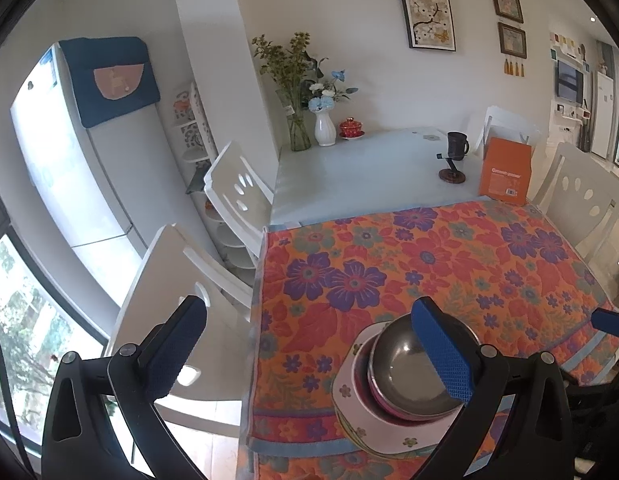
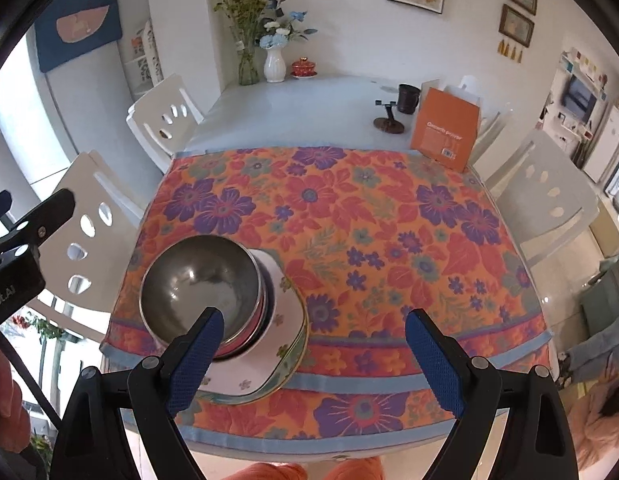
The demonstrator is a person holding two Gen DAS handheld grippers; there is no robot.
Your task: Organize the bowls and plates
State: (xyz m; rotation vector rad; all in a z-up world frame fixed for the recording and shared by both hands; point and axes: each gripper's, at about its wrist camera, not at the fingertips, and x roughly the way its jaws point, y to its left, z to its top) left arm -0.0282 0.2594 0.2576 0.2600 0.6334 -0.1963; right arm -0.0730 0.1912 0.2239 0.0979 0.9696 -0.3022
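A steel bowl (image 2: 197,276) sits on top of a stack: pink-rimmed bowls under it, then a square white floral plate (image 2: 281,312) over a round plate, all on the flowered tablecloth (image 2: 369,232) near the table's front left corner. My right gripper (image 2: 313,344) hovers open above the cloth, its left finger over the stack's near edge, nothing between its jaws. In the left wrist view the same steel bowl (image 1: 405,376) and square plate (image 1: 349,396) lie low right. My left gripper (image 1: 313,344) is open, its right finger in front of the bowl, touching nothing.
White chairs (image 1: 233,188) stand along the table's left side and another chair (image 2: 541,196) on the right. At the far end stand an orange box (image 2: 445,132), a dark mug (image 2: 407,98), a small stand, vases with flowers (image 2: 275,62) and a red lidded cup. A person's knees show below.
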